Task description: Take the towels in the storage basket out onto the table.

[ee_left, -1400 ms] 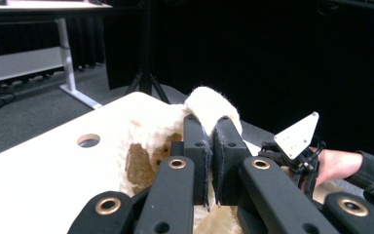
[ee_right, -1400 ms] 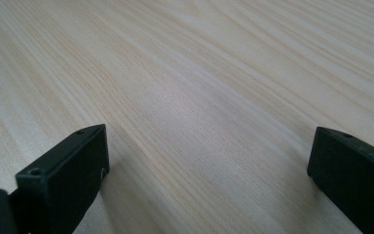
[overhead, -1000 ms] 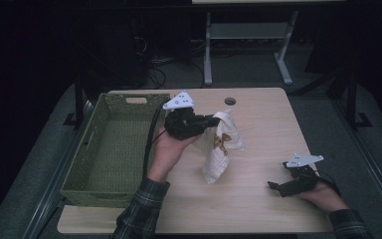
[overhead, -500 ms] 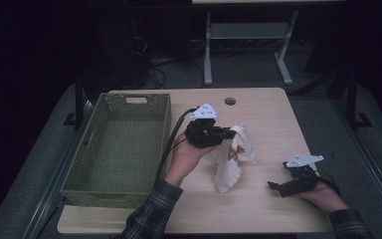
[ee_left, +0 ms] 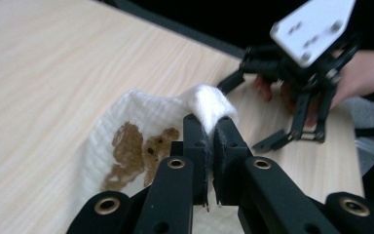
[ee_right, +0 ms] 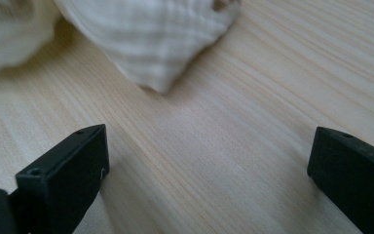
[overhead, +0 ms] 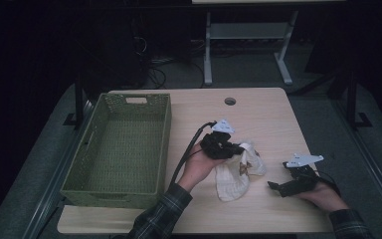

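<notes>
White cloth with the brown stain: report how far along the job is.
Done: the left claw is shut on a pinched fold of the white cloth, seen up close in the left gripper view. In hand: the cloth droops from that grip onto the table, its lower part resting on the wood. Left: the green basket holds nothing, and the right claw sits open on the table beside the cloth, touching nothing.

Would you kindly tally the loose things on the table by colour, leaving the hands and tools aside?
Green: 1, the woven basket
White with brown stains: 1, the cloth
Total: 2
</notes>
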